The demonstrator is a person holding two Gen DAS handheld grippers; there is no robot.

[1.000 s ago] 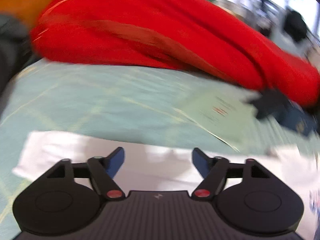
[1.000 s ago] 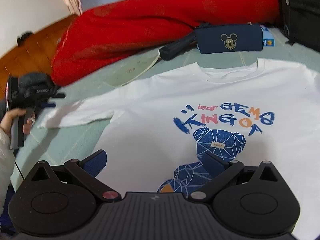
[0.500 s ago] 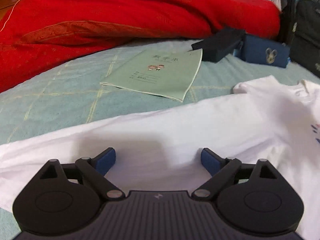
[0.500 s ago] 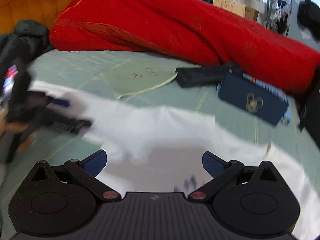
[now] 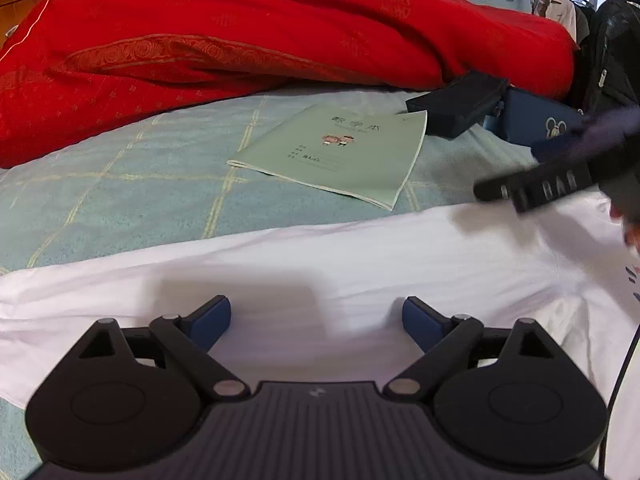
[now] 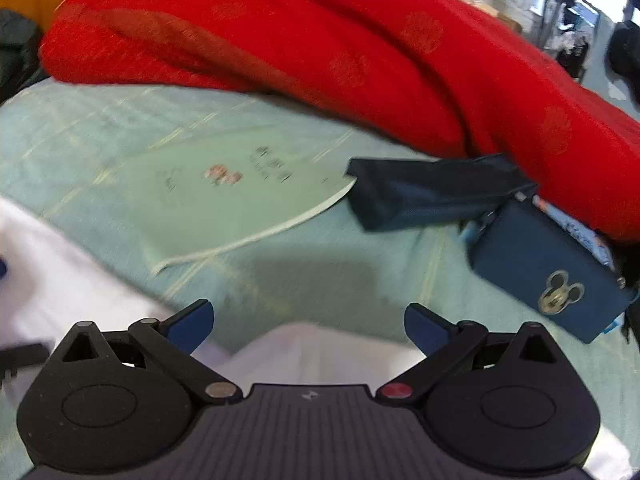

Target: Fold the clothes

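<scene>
A white T-shirt [image 5: 360,264] lies flat on the bed, its sleeve stretching left. My left gripper [image 5: 316,320] hovers just over the sleeve. It is open wide with only cloth below its blue pads. In the left wrist view my right gripper [image 5: 524,172] comes in blurred at the right, above the shirt's shoulder. The right wrist view shows the right gripper [image 6: 308,326] open over the shirt's upper edge [image 6: 320,354], nothing between its fingers.
A red quilt [image 5: 280,28] is heaped along the back of the green checked bedspread [image 5: 120,184]. A green notebook [image 5: 340,152], a black pouch [image 5: 456,108] and a blue Mickey pouch [image 6: 540,272] lie just beyond the shirt. A black bag [image 5: 612,52] stands far right.
The right gripper swept left from the chest print to the shirt's upper edge and now shows in the left wrist view. The left gripper settled over the sleeve, jaws slightly wider.
</scene>
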